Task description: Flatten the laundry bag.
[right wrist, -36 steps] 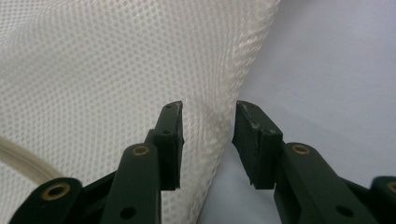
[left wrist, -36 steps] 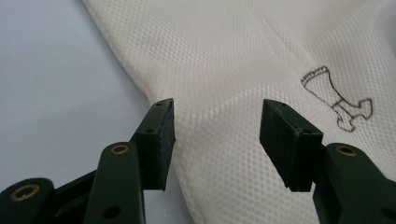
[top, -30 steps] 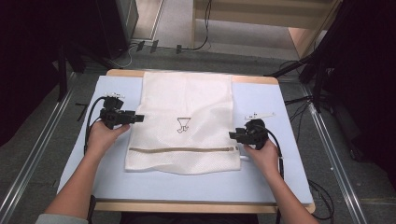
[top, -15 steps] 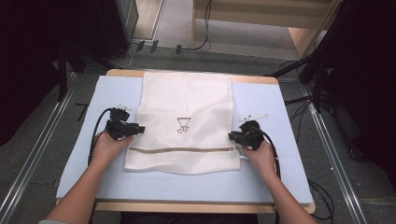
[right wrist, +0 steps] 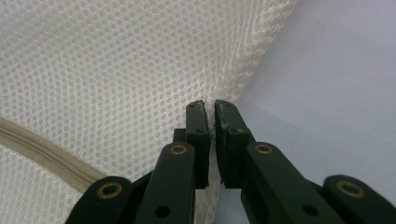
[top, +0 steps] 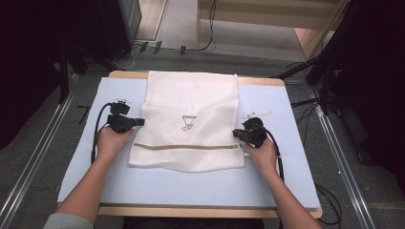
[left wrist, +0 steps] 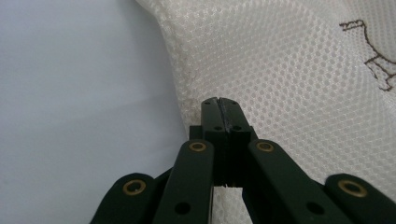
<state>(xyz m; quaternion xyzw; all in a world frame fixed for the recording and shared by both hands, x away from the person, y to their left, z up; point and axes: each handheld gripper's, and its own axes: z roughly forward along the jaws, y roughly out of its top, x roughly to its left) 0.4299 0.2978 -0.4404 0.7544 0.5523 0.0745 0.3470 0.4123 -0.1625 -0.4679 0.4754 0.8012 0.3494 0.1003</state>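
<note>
- No readable words, brands or numbers anywhere
- One dark line-drawn emblem (top: 188, 122) near the middle of the white mesh bag (top: 191, 95) — a sign rather than lettering, too small to make out from the high view
- Part of that dark stitched mark (left wrist: 371, 51) at the edge of the left gripper view — meaning unclear

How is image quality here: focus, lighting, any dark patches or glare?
High view: the mesh bag and blue mat are evenly lit, no glare; the surroundings sink into black at both sides. Left gripper view: the weave is sharp near the left gripper, whose links blur at the bottom edge. Right gripper view: the mesh and zipper are crisp around the right gripper.
</note>
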